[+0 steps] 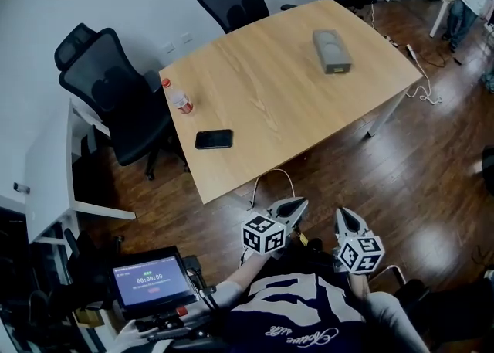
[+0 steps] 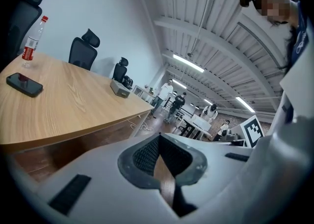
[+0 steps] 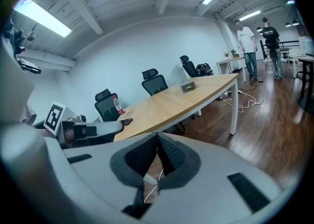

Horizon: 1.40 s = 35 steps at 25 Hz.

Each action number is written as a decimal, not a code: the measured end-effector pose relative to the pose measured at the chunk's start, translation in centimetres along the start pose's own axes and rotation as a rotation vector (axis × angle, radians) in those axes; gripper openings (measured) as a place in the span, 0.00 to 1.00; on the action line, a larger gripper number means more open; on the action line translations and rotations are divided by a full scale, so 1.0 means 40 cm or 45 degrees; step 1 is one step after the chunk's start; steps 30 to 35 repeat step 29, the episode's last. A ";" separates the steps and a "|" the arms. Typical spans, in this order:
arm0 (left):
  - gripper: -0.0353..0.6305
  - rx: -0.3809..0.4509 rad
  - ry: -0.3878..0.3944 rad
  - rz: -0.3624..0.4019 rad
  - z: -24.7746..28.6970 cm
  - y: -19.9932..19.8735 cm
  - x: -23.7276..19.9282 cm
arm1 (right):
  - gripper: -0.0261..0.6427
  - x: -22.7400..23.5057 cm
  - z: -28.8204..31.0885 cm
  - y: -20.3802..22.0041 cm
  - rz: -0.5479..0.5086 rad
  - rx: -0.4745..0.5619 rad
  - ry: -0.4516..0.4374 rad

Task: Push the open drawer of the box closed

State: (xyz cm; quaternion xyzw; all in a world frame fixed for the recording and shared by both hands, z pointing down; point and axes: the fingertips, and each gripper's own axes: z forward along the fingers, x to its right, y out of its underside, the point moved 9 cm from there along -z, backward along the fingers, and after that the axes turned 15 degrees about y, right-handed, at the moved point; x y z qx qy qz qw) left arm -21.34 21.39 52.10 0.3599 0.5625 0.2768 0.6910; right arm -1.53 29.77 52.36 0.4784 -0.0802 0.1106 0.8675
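Box (image 1: pixel 332 51) at the far right of the wooden bench (image 1: pixel 285 112), both grippers held back off its near edge.

The grey box lies alone near the bench's far right corner; from here I cannot tell whether its drawer is open. The left gripper (image 1: pixel 297 203) and the right gripper (image 1: pixel 345 212) hang side by side over the dark wood floor (image 1: pixel 432 158), close to the person's body and well apart from the box. Each gripper has its jaws pressed together with nothing between them. A bottle (image 1: pixel 179 99) stands near the bench's left edge, with a black phone (image 1: pixel 214 139) lying just in front of it.
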 end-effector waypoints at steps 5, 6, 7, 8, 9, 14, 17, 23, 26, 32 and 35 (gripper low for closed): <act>0.05 -0.014 0.028 0.008 0.058 0.007 0.030 | 0.04 0.050 -0.021 -0.009 -0.006 0.007 -0.006; 0.05 -0.015 0.027 0.011 0.063 0.007 0.034 | 0.04 0.058 -0.022 -0.010 -0.010 0.010 -0.008; 0.05 -0.015 0.025 0.013 0.068 0.007 0.035 | 0.04 0.064 -0.022 -0.012 -0.011 0.016 -0.010; 0.05 -0.014 0.021 0.015 0.071 0.006 0.036 | 0.04 0.069 -0.021 -0.015 -0.009 0.022 -0.015; 0.05 -0.011 0.017 0.018 0.074 0.004 0.036 | 0.04 0.072 -0.020 -0.019 -0.006 0.026 -0.023; 0.05 0.006 -0.009 0.030 0.085 -0.011 0.031 | 0.04 0.073 -0.007 -0.035 -0.057 0.029 -0.065; 0.05 -0.003 -0.015 0.036 0.090 -0.012 0.028 | 0.04 0.074 0.000 -0.038 -0.078 0.032 -0.054; 0.05 0.003 -0.026 0.049 0.090 -0.027 0.019 | 0.04 0.077 0.019 -0.049 -0.081 0.036 -0.045; 0.05 0.009 -0.038 0.053 0.087 -0.037 0.005 | 0.04 0.074 0.033 -0.054 -0.077 0.034 -0.045; 0.05 0.015 -0.053 0.056 0.084 -0.048 -0.015 | 0.04 0.066 0.051 -0.063 -0.082 0.034 -0.053; 0.05 0.015 -0.053 0.056 0.084 -0.048 -0.015 | 0.04 0.066 0.051 -0.063 -0.082 0.034 -0.053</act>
